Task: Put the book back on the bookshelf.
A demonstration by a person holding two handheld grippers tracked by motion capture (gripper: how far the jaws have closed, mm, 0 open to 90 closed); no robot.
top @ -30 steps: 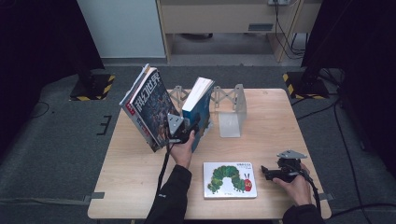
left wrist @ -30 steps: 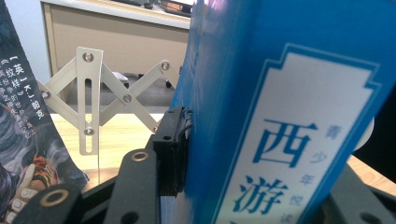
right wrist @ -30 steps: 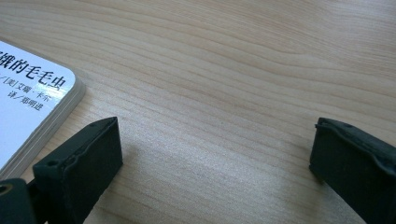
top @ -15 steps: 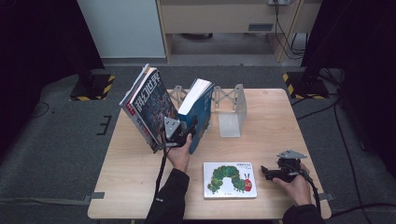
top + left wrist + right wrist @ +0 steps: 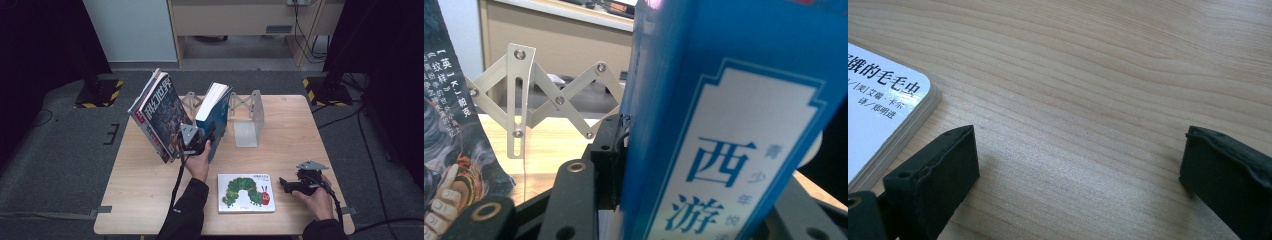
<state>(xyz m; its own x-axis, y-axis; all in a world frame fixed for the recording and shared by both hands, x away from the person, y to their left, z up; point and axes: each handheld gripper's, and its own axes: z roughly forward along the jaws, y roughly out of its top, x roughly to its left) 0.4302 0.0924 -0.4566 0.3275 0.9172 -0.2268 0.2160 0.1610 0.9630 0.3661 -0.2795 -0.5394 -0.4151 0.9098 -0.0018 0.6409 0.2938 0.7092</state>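
A thick blue book (image 5: 217,112) stands upright on the table, and my left gripper (image 5: 202,141) is shut on its lower spine. In the left gripper view the blue cover (image 5: 724,125) sits between the jaws, one black finger (image 5: 606,150) pressed to its side. A dark-covered book (image 5: 160,112) leans tilted just left of the gripper. A caterpillar picture book (image 5: 246,192) lies flat near the front edge. My right gripper (image 5: 284,186) rests on the table to its right, open, with bare wood between its fingers (image 5: 933,175); the picture book's corner (image 5: 883,110) is beside the left one.
A metal scissor-type book rack (image 5: 247,112) stands at the back middle of the wooden table (image 5: 300,130), right behind the blue book; its lattice (image 5: 539,95) is close ahead. Dark floor, cables and stands surround the table.
The blue book in my left gripper has shifted only slightly, a touch to the right. The right gripper and the picture book have stayed put.
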